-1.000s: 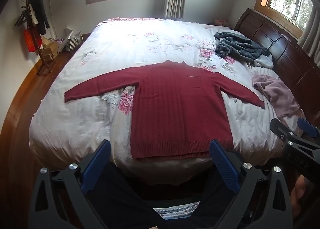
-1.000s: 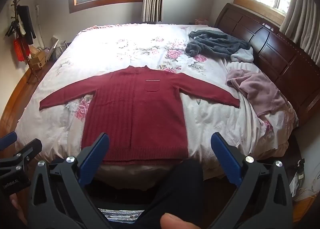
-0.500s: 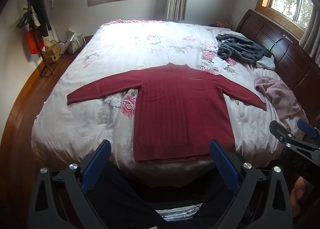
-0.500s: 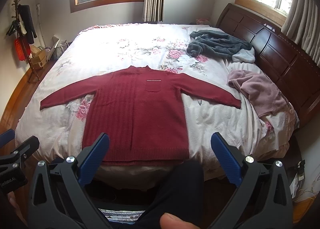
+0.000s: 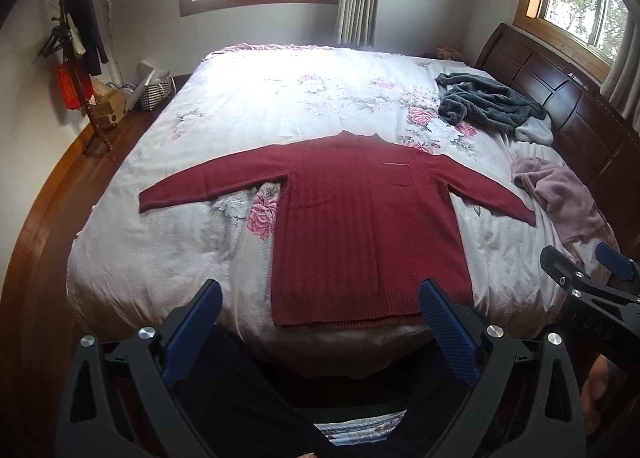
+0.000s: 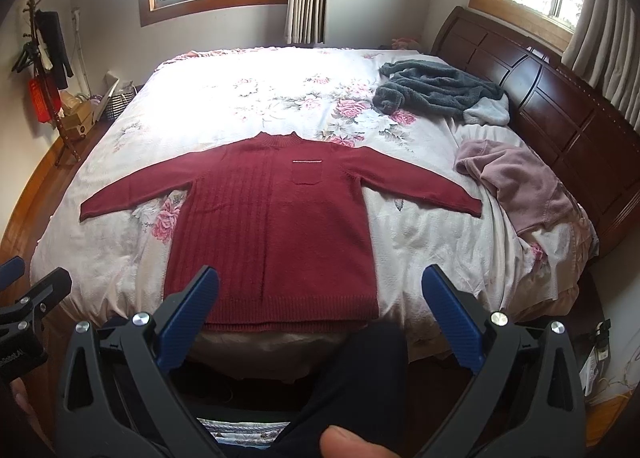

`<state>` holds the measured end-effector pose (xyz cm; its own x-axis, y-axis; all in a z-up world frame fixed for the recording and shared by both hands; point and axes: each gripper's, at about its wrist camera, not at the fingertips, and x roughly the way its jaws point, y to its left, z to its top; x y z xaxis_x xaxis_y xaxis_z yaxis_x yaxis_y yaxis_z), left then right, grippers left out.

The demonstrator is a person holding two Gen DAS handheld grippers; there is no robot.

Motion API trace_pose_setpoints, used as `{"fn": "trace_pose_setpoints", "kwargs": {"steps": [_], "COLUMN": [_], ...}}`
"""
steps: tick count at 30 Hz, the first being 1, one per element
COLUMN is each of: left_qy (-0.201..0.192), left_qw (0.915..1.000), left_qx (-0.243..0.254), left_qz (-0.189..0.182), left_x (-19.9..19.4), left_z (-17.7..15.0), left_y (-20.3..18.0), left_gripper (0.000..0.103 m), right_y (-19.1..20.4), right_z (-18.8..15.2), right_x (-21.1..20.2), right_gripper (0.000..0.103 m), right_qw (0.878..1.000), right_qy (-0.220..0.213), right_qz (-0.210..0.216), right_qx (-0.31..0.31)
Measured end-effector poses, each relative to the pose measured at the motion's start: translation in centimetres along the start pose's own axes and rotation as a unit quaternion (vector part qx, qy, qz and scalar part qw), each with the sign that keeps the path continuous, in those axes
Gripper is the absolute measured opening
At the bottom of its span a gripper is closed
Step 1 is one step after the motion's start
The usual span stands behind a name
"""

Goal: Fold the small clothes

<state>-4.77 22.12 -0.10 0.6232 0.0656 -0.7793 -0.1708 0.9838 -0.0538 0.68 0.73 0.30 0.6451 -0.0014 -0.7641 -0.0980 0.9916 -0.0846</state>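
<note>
Ahead of both spread, empty grippers, the red sweater (image 5: 368, 234) lies flat on the floral bedspread (image 5: 192, 258), sleeves out sideways, hem nearest. Left gripper (image 5: 320, 322) sits nearer the left sleeve, right gripper (image 6: 320, 310) nearer the right.

No fully legible text; only partial white lettering on each claw's black body.

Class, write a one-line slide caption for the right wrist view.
Open right gripper above a red sweater spread flat on the bed.
</note>
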Motion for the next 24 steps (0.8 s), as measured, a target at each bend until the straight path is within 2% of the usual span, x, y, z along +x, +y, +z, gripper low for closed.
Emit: {"fn": "trace_pose_setpoints", "kwargs": {"steps": [24], "left_qy": [-0.004], "left_qw": [1.0000], "left_qx": [-0.002], "left_qz": [0.006], "left_x": [-0.16], "left_z": [0.18], "left_y": [0.48], "left_gripper": [0.099], "right_y": [0.13], "right_z": [0.08], "right_x": [0.09], "right_gripper": [0.100], "right_qw": [1.000], "right_qy": [0.003], "right_qz": [0.003], "right_qx": [0.001]}}
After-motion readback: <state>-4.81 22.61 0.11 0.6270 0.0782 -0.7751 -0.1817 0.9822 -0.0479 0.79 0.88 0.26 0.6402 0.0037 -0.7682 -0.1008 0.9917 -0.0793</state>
